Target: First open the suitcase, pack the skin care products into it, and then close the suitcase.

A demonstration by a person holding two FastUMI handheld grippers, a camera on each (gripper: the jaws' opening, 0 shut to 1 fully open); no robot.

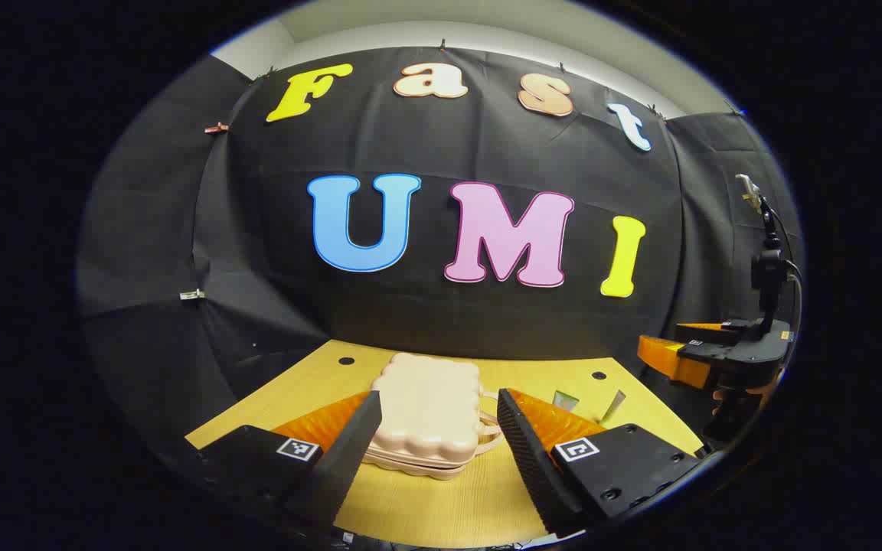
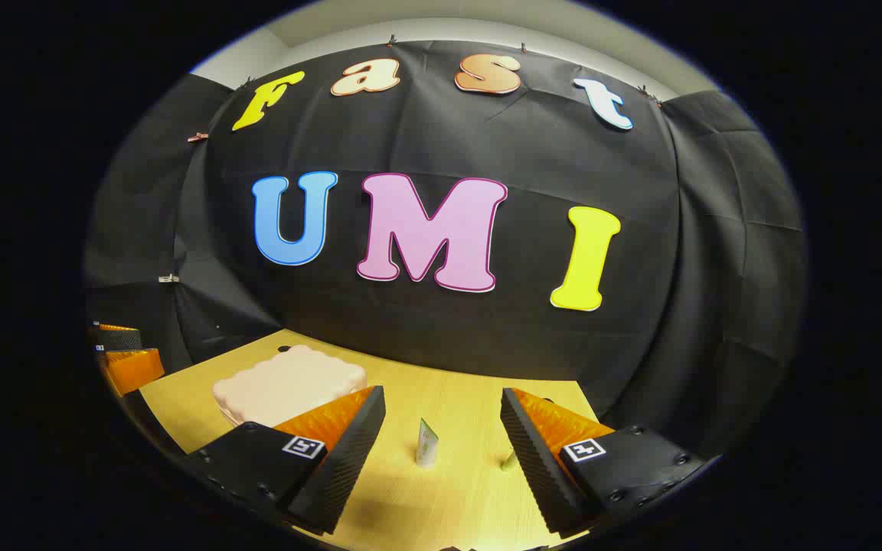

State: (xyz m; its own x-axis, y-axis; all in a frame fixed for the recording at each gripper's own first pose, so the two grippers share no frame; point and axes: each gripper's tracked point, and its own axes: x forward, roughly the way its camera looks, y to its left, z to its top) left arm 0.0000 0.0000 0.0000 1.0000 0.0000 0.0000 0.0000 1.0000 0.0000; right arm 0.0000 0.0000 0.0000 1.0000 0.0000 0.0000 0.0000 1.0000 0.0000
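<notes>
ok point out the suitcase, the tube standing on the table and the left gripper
suitcase (image 1: pixel 427 413), left gripper view, middle of its closed lid
tube (image 2: pixel 426 444), right gripper view, middle of its body
left gripper (image 1: pixel 437 440), left gripper view, midway between its fingertips

Left gripper (image 1: pixel 437 436) jaws wide apart above the wooden table (image 1: pixel 449 509). Closed cream suitcase (image 1: pixel 427 413) lies flat at 12 o'clock between the fingers. Two small tubes (image 1: pixel 566 399) (image 1: pixel 614 407) at 2 o'clock. Right gripper (image 1: pixel 705 356) at 3 o'clock, hand (image 1: pixel 747 392) holding it.
</notes>
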